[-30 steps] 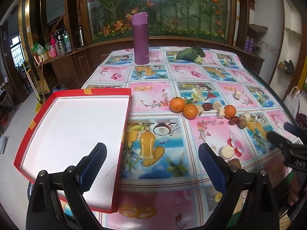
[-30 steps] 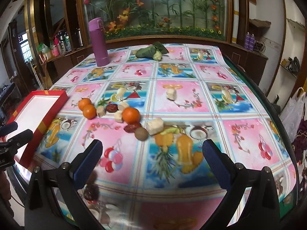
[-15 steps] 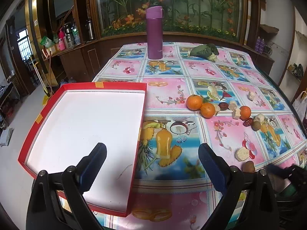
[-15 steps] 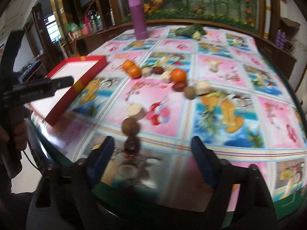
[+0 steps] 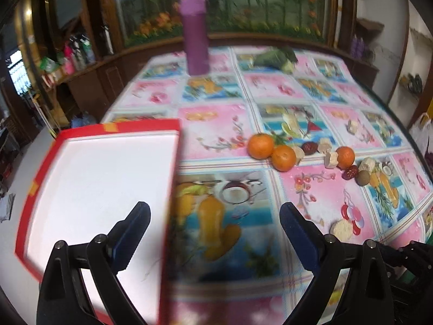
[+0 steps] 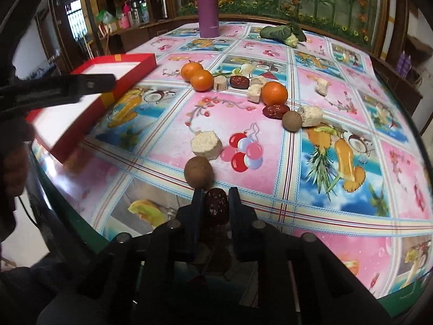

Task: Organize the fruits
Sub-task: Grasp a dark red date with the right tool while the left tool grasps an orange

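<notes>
Pinching date [image 6: 215, 203] in right claw [image 6: 215, 199] | I'm seeing box [image 6: 127, 80] lying far-left | left claw [image 5: 213, 216] gaping, empty, nearer it

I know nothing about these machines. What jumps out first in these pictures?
The bright fruit-print tablecloth, strewn mid-table with oranges, dark red dates and pale chunks. At the near edge, the right tongs pinch a dark red date, a brown round fruit just beyond. At the left edge sits a red tray, white inside, the left tongs open over it.
</notes>
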Action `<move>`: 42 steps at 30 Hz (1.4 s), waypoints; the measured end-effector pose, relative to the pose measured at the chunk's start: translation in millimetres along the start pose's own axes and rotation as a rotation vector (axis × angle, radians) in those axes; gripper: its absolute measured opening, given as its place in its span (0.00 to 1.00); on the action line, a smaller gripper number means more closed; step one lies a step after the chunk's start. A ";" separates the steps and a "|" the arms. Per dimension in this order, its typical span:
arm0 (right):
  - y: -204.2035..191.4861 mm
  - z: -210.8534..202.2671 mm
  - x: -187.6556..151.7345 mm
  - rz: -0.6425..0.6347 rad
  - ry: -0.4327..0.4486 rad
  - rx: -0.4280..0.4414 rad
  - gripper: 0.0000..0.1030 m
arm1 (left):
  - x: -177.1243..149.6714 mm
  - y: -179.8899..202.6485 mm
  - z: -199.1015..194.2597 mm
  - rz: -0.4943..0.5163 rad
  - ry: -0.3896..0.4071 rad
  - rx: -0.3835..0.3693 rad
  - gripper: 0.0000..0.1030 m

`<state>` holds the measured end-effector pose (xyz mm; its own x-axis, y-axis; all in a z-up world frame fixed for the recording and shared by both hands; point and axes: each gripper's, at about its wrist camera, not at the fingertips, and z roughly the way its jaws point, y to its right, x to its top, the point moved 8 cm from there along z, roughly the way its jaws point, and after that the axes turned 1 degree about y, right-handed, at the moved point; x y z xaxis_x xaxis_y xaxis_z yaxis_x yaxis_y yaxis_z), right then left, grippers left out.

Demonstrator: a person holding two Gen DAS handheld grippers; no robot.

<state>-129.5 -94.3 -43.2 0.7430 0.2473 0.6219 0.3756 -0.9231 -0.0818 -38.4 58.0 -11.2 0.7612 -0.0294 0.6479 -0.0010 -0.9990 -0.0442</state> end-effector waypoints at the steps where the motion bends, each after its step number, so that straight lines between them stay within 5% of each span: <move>1: 3.5 -0.3 0.1 0.020 0.003 0.008 0.19 | 4.5 3.9 6.3 0.003 -0.004 -0.017 0.94; 11: 64.1 -10.2 2.6 0.200 0.038 0.011 0.19 | 37.8 1.4 67.4 0.081 -0.067 0.076 0.93; 27: 81.6 -2.0 10.8 0.288 0.043 0.079 0.19 | 57.7 38.1 88.4 0.111 -0.081 -0.078 0.91; 36: 83.7 0.7 12.7 0.298 0.038 0.085 0.19 | 54.8 49.5 89.6 0.083 -0.086 -0.206 0.52; 38: 83.3 1.1 13.5 0.293 0.038 0.080 0.19 | 53.8 54.4 87.7 0.095 -0.080 -0.227 0.36; 42: 83.3 1.4 13.5 0.294 0.039 0.071 0.19 | 52.4 56.6 86.8 0.088 -0.079 -0.256 0.33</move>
<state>-87.3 -167.4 -42.7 0.8043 -0.0408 0.5928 0.1863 -0.9300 -0.3167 57.8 2.8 -45.7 0.7993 -0.1240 0.5880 -0.2257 -0.9688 0.1025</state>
